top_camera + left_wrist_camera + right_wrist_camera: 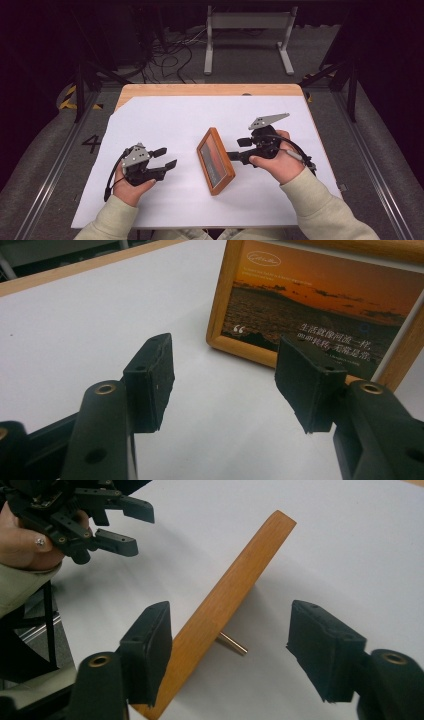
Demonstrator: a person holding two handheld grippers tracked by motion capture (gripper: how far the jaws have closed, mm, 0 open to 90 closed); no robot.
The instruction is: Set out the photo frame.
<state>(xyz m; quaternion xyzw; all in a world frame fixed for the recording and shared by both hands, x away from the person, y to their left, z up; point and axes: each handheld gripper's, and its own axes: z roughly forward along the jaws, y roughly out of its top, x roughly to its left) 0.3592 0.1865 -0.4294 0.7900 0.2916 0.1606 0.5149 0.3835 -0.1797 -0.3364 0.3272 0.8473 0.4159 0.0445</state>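
A wooden picture frame [215,160] was seen standing propped on the white sheet [165,120] that covered the wooden table [200,90], near the middle of the sheet and between the two hands. Its glazed front, bearing a sunset scene with pale lettering, was turned toward the left gripper [166,158], as was shown in the left gripper view, where the frame [320,305] stood just ahead of the jaws. The left gripper's jaws were held spread, with nothing between them, and were kept apart from the frame. The right gripper [235,150] was held at the back of the frame, close beside its edge. In the right gripper view the frame [225,605] was seen edge-on and leaning, with a small brass peg [233,643] projecting from its back down toward the sheet. The right gripper's jaws stood spread on either side of that edge, and no pad was seen pressed on the wood. The left gripper [107,522] was also caught there, farther off, held in a hand [22,542].
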